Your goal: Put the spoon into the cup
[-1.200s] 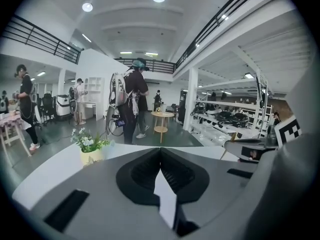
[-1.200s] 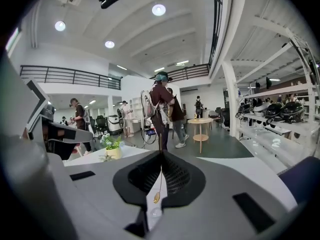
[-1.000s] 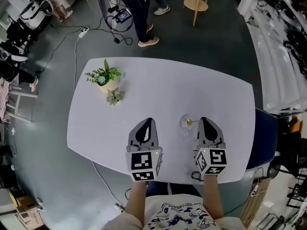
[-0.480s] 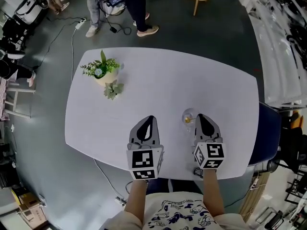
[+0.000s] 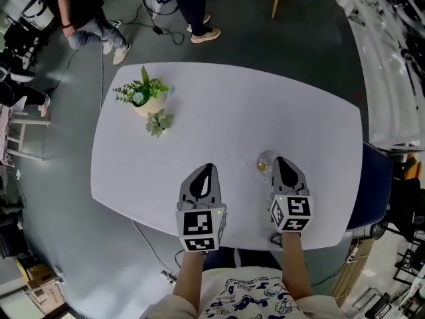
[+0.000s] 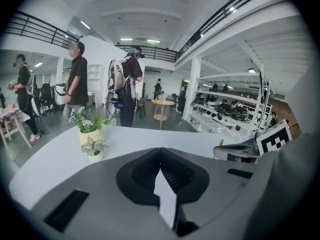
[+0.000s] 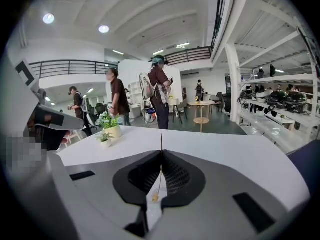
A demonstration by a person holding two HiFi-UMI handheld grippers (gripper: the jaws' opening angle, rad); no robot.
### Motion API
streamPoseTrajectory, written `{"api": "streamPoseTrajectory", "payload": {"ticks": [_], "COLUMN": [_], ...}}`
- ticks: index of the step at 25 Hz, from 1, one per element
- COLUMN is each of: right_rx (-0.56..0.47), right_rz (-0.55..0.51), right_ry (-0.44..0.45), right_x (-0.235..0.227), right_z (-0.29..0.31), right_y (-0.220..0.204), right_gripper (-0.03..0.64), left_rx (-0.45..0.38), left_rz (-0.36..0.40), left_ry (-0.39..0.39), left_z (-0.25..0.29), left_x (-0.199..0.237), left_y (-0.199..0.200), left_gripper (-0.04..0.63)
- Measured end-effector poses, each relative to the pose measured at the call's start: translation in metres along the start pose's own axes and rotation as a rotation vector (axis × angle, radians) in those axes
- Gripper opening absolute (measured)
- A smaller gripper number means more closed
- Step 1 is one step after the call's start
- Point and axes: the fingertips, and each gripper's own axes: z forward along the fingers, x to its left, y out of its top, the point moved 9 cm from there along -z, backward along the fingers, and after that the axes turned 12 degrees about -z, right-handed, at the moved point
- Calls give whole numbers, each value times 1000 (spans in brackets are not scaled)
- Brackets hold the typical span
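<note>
Spoon (image 7: 155, 197) slender, golden, edge-on; cup (image 5: 267, 158) clear glass.

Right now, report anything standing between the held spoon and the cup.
Nothing visible does. The right hand-held gripper clamps the spoon; the cup stands just beside its tip on the table.

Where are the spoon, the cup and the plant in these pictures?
Spoon (image 7: 160, 169): right gripper view, on its thin gold handle between the jaws.
Cup (image 5: 267, 158): head view, on its clear rim.
Plant (image 5: 143, 98): head view, on its green leaves.
</note>
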Motion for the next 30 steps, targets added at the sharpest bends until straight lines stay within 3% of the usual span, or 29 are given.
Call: {"api": "streamPoseTrajectory", "payload": {"ticks": [4, 12, 17, 30], "right_rx": [12, 37, 31, -146], "right_rz": [-31, -37, -36, -46], "right_ry": [-17, -48, -63, -156], "right_x": [-1, -9, -13, -21], "right_z": [4, 5, 1, -48], "right_y": [-3, -4, 2, 62], "right_gripper": [25, 140, 178, 175], "left_rx": [0, -3, -22, -144], "left_rz": [-3, -3, -3, 9], "left_ry": [1, -1, 3, -3], "left_z": [2, 0, -1, -34], "left_x": [4, 2, 4, -2], "left_y": [-1, 3, 9, 48], "left_gripper": [14, 14, 14, 14]}}
